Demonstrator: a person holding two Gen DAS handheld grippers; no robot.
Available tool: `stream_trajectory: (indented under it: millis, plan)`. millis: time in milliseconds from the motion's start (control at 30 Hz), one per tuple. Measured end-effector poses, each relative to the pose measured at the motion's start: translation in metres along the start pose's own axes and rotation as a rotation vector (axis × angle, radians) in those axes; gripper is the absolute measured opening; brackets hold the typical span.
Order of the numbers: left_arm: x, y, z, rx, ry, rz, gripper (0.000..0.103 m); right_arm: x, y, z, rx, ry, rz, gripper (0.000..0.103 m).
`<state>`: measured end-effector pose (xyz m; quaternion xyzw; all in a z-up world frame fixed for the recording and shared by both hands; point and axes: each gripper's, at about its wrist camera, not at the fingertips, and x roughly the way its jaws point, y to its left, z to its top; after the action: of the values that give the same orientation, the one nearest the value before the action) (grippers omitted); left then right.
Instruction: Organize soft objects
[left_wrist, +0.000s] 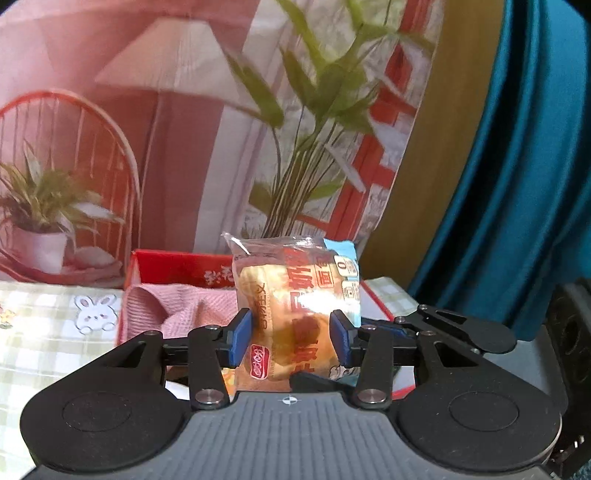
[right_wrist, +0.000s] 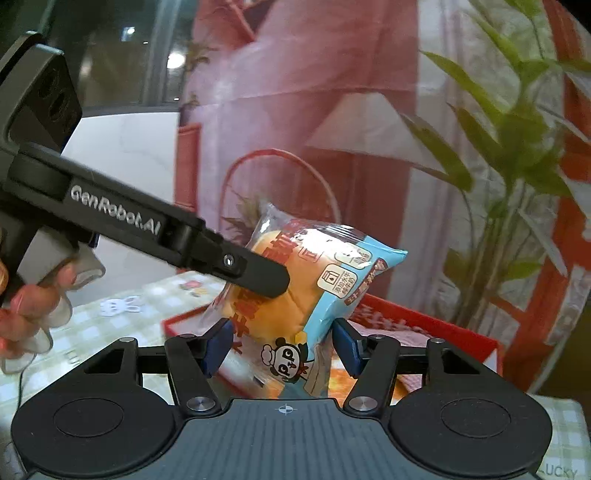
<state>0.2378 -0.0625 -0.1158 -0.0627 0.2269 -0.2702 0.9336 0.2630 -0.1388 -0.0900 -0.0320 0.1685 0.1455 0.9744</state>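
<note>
A packaged bread bun in a clear and blue wrapper (left_wrist: 295, 314) is held upright above a red box (left_wrist: 173, 266). My left gripper (left_wrist: 291, 336) is shut on the bun, its blue pads pressing both sides. The same bun shows in the right wrist view (right_wrist: 306, 291), tilted. My right gripper (right_wrist: 280, 347) stands around the bun's lower end with its pads on either side; whether they press it is unclear. The left gripper's black finger (right_wrist: 255, 273) lies across the bun there. A pink cloth (left_wrist: 177, 306) lies in the red box.
The red box (right_wrist: 424, 321) holds another bread pack (right_wrist: 347, 380) under the bun. A checked tablecloth with a rabbit print (left_wrist: 55, 332) covers the table. A printed backdrop (left_wrist: 166, 129) stands behind, a teal curtain (left_wrist: 517, 184) at right. A person's hand (right_wrist: 29, 306) holds the left gripper.
</note>
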Motion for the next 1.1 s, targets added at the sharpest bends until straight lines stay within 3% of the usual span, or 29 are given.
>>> stream_trajectory:
  millis: [167,333,400,467,533,667,1100]
  plan:
    - [0.036,0.003,-0.007,-0.009,0.059,0.0,0.047,0.015,-0.029,-0.012,0.081,0.033,-0.014,0.056]
    - [0.044,0.001,-0.011,0.012,0.07,0.026,0.051,0.025,-0.042,-0.027,0.119,0.083,-0.038,0.056]
    - [0.039,0.0,-0.01,0.031,0.07,0.055,0.063,0.023,-0.043,-0.03,0.114,0.087,-0.053,0.058]
    - [0.032,-0.002,-0.008,0.059,0.058,0.115,0.088,0.02,-0.044,-0.031,0.116,0.097,-0.074,0.067]
    - [0.022,-0.006,-0.004,0.103,0.026,0.174,0.098,0.014,-0.044,-0.029,0.123,0.095,-0.107,0.076]
    - [0.002,-0.011,0.006,0.155,-0.018,0.253,0.103,-0.002,-0.047,-0.019,0.141,0.071,-0.165,0.101]
    - [-0.1,-0.026,0.034,0.086,-0.144,0.321,0.103,-0.09,-0.033,0.049,0.167,-0.051,-0.348,0.103]
